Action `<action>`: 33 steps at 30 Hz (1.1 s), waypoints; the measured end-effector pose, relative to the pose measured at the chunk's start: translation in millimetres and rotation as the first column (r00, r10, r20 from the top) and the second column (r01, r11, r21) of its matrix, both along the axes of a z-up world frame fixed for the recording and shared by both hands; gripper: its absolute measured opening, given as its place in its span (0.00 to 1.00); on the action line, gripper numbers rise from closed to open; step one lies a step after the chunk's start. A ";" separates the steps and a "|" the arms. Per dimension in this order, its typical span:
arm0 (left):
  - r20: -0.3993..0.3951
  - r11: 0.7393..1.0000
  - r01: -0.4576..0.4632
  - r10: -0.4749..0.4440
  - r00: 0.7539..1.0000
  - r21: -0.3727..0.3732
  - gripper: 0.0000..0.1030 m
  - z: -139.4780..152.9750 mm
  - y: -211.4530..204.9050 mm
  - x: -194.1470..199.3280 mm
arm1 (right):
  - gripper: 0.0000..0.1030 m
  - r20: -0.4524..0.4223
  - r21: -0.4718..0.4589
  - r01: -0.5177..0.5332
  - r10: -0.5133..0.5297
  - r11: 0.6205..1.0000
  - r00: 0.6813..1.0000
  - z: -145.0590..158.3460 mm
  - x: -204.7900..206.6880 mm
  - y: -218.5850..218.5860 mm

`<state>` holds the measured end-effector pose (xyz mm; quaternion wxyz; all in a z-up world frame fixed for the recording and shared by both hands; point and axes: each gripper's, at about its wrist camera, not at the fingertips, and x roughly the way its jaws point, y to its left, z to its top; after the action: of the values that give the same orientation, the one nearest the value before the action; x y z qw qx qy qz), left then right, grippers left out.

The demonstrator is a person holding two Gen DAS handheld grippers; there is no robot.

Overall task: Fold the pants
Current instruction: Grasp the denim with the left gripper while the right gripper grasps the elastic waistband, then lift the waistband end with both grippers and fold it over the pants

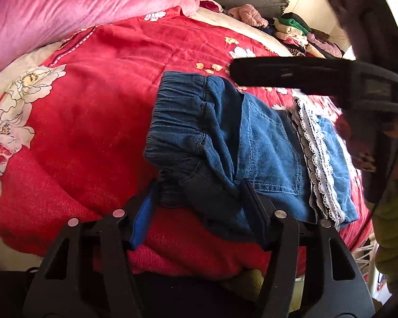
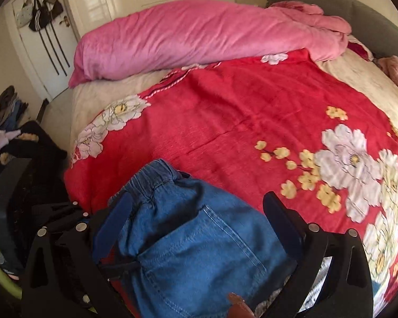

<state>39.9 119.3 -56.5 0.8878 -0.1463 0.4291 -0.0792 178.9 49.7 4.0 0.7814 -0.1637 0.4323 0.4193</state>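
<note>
Left wrist view: you have one pair of denim pants [image 1: 225,143] on the red floral blanket [image 1: 92,122], waistband between your left gripper's [image 1: 199,198] half-closed fingers; your right gripper [image 2: 199,212] gapes above them.

Red floral blanket [image 2: 225,111], pink duvet [image 2: 199,39], clothes pile [image 1: 299,30], white door [image 2: 39,50]

Blue denim pants [image 1: 265,143] with white lace trim [image 1: 315,153] are lying matt on a fuzzy red floral fleece blanket [image 1: 106,111]; a plush pink velvety quilt [image 2: 199,37] is showing a soft sheen.
</note>
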 end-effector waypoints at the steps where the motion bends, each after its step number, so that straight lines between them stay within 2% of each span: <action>1: 0.002 1.000 0.001 -0.001 1.000 0.002 0.51 -0.2 -0.3 -0.5 | 0.95 -0.007 -0.011 -0.006 0.006 1.000 1.000 -3.6 1.7 5.1; 10: 0.007 1.000 0.005 -0.005 1.000 -0.015 0.51 -1.2 1.5 -2.0 | 0.94 -0.114 -0.042 -0.085 0.080 0.995 0.990 -34.1 12.4 43.0; 12: 0.007 1.000 0.006 -0.005 1.000 -0.020 0.51 -1.5 2.0 -2.2 | 0.91 -0.146 -0.036 -0.110 0.103 0.993 0.984 -40.9 11.9 48.0; 14: 0.008 1.000 0.007 -0.007 1.000 -0.025 0.51 -1.5 2.3 -2.0 | 0.61 -0.191 -0.017 -0.145 0.139 0.989 0.972 -47.5 10.5 50.0; 18: 0.007 1.000 0.008 -0.008 1.000 -0.027 0.53 -0.7 1.1 -2.9 | 0.42 -0.181 0.028 -0.128 0.131 0.991 0.975 -40.9 7.0 39.2; 20: 0.010 1.000 0.010 -0.009 1.000 -0.028 0.59 1.0 0.2 -2.6 | 0.31 -0.190 0.077 -0.107 0.120 0.991 0.974 -32.4 8.3 25.9; 23: 0.016 0.999 0.020 -0.019 1.000 -0.037 0.69 6.5 -3.3 -6.8 | 0.30 -0.188 0.160 -0.081 0.111 0.984 0.976 -14.5 4.6 -2.3; 29: 0.047 0.997 0.063 -0.060 0.997 -0.048 0.81 20.6 -22.2 -7.7 | 0.30 -0.171 0.293 -0.029 0.083 0.956 0.982 15.6 -0.4 -55.7; 33: 0.044 0.991 0.118 -0.116 0.992 -0.069 0.82 26.4 -44.1 -0.1 | 0.30 -0.154 0.353 0.003 0.055 0.936 0.987 28.2 -3.1 -91.7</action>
<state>39.8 75.2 -30.2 0.8841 -0.1510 0.4162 -0.1493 175.8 -42.1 32.2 0.7548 0.0074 0.4099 0.5121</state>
